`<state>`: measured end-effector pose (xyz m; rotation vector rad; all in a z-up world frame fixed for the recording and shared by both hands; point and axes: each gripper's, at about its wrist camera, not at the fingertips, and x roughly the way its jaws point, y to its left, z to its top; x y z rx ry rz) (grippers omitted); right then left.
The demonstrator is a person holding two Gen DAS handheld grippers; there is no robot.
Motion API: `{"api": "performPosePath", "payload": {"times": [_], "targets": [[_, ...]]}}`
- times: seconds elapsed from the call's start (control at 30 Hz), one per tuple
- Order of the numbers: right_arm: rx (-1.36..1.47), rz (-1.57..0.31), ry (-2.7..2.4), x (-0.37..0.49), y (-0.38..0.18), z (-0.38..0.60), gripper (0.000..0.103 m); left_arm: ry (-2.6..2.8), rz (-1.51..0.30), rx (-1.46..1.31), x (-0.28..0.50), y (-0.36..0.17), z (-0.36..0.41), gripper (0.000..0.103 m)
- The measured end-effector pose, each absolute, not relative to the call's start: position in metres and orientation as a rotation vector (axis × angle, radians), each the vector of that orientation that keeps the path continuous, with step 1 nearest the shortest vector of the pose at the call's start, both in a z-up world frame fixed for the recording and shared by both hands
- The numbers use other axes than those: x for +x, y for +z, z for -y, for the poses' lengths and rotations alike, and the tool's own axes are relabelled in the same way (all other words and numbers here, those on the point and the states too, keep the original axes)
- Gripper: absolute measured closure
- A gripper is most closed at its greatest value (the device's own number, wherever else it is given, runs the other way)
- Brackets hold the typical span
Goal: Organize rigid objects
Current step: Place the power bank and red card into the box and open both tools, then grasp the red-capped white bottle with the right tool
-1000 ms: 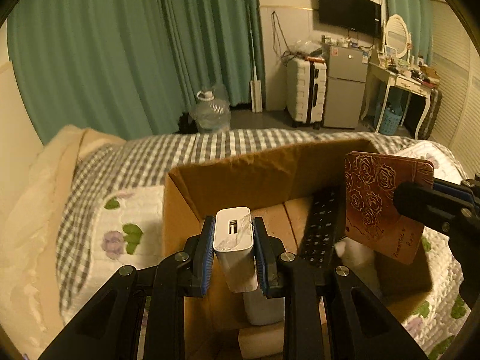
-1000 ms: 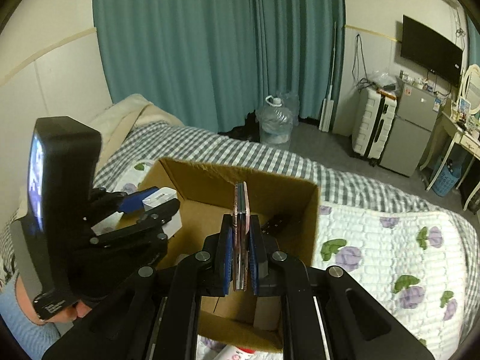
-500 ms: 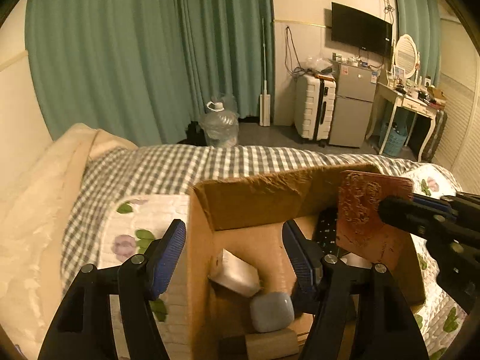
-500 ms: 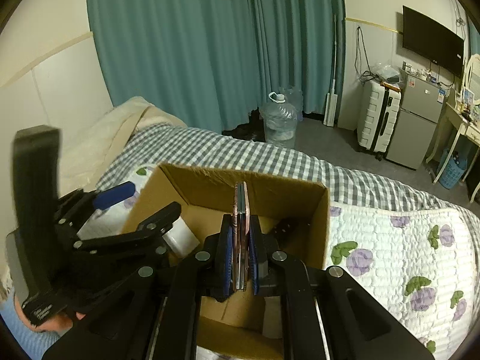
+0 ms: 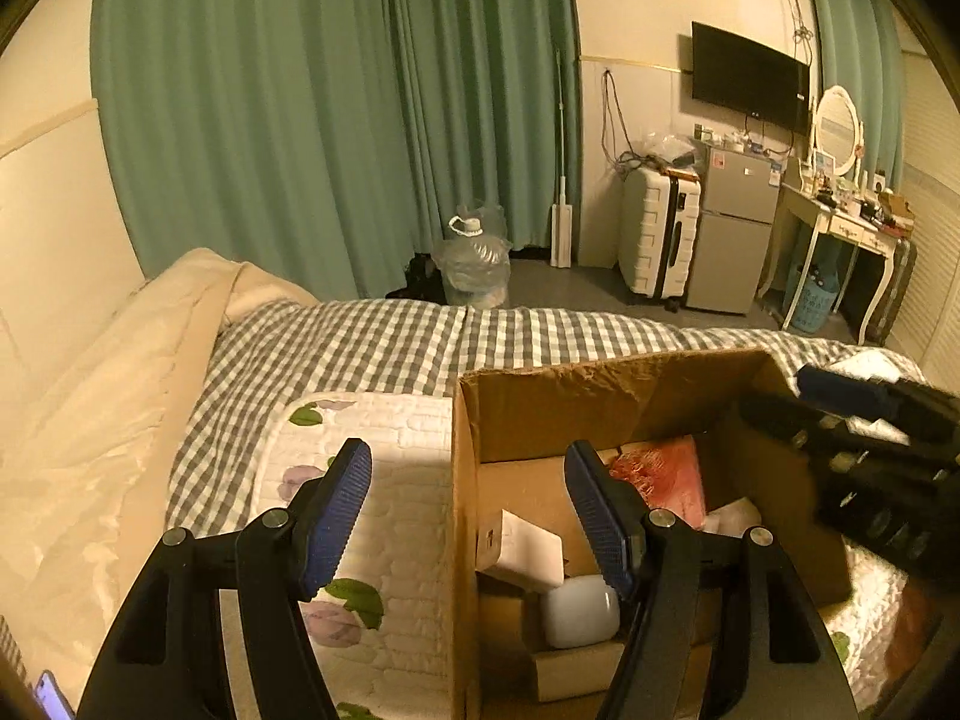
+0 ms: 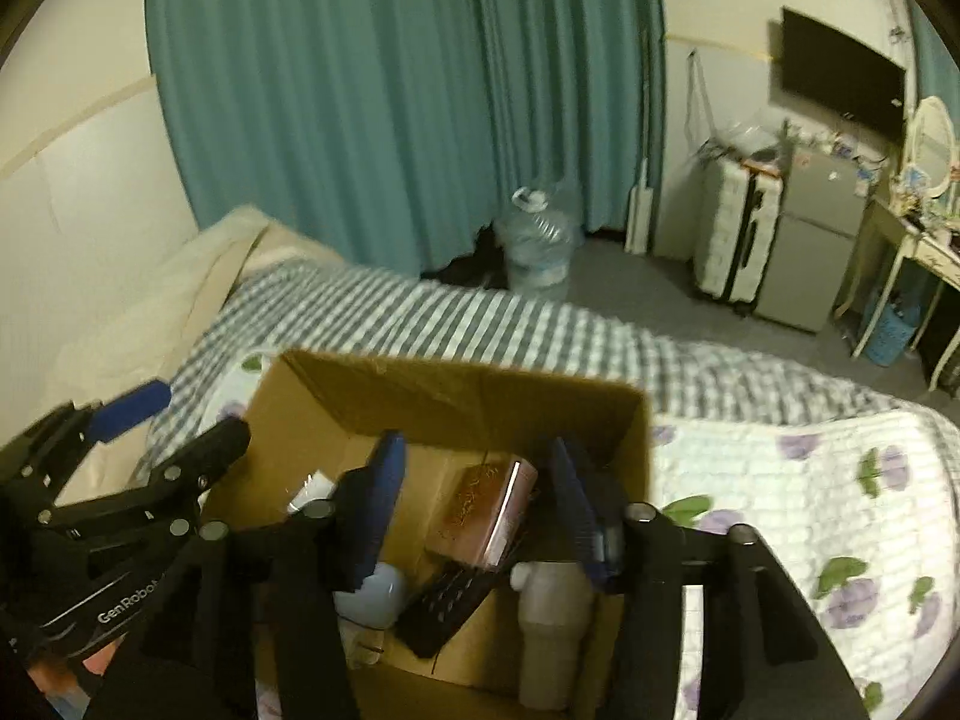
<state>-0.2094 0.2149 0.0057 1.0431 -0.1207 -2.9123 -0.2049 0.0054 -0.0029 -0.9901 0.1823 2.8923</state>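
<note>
An open cardboard box (image 5: 540,414) (image 6: 456,390) stands on the bed. Inside lie a white power bank (image 5: 528,549), a pale rounded case (image 5: 579,611) (image 6: 372,597), a brown rose-embossed notebook (image 6: 480,504) (image 5: 663,477), a black remote (image 6: 444,600) and a white bottle (image 6: 552,630). My left gripper (image 5: 471,519) is open and empty, straddling the box's left wall. My right gripper (image 6: 477,510) is open and empty above the notebook; it also shows in the left wrist view (image 5: 870,420) at the box's right.
The bed has a white floral quilt (image 5: 384,480) (image 6: 810,510), a checked sheet (image 5: 372,348) and a beige blanket (image 5: 90,432). A water jug (image 5: 474,264), suitcase (image 5: 657,246), fridge (image 5: 729,240) and dressing table (image 5: 840,228) stand beyond.
My left gripper opened and dropped the white power bank into the box, then drew back left. My right gripper opened and the notebook now lies in the box.
</note>
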Motion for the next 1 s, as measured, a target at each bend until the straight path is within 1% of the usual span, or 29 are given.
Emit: {"api": "performPosePath", "payload": {"times": [0.07, 0.1, 0.13, 0.17, 0.23, 0.27, 0.3, 0.37, 0.43, 0.5, 0.6, 0.8, 1.0], "targets": [[1.013, 0.092, -2.947, -0.197, 0.023, -0.217, 0.051, 2.897, -0.186, -0.971, -0.196, 0.008, -0.005, 0.033], [0.997, 0.073, -2.970, -0.190, 0.033, -0.217, 0.047, 2.903, -0.189, -0.953, -0.190, 0.015, -0.005, 0.033], [0.987, 0.050, -2.991, -0.183, 0.043, -0.217, 0.040, 2.909, -0.191, -0.936, -0.185, 0.022, -0.004, 0.033], [0.982, 0.034, -3.003, -0.179, 0.050, -0.215, 0.038, 2.915, -0.192, -0.908, -0.176, 0.033, -0.003, 0.033], [0.972, -0.013, -3.029, -0.161, 0.067, -0.211, 0.036, 2.924, -0.189, -0.868, -0.163, 0.048, -0.002, 0.033], [0.964, -0.028, -3.037, -0.151, 0.075, -0.209, 0.036, 2.927, -0.188, -0.843, -0.153, 0.060, 0.000, 0.030], [0.959, -0.037, -3.046, -0.143, 0.082, -0.207, 0.035, 2.931, -0.190, -0.824, -0.145, 0.067, 0.001, 0.029], [0.935, -0.045, -3.063, -0.123, 0.098, -0.204, 0.030, 2.940, -0.199, -0.778, -0.126, 0.086, 0.004, 0.029], [0.902, -0.048, -3.078, -0.100, 0.111, -0.200, 0.020, 2.953, -0.211, -0.745, -0.112, 0.099, 0.005, 0.027], [0.889, -0.058, -3.094, -0.081, 0.121, -0.196, 0.015, 2.971, -0.217, -0.701, -0.092, 0.111, 0.010, 0.026], [0.874, -0.081, -3.115, -0.051, 0.130, -0.187, 0.012, 2.965, -0.196, -0.690, -0.069, 0.120, 0.020, 0.025], [0.867, -0.044, -3.109, -0.014, 0.130, -0.179, 0.010, 2.990, -0.183, -0.681, -0.032, 0.122, 0.031, 0.025], [0.911, -0.004, -3.080, -0.008, 0.102, -0.175, 0.007, 2.998, -0.161, -0.720, -0.017, 0.102, 0.037, 0.025]]}}
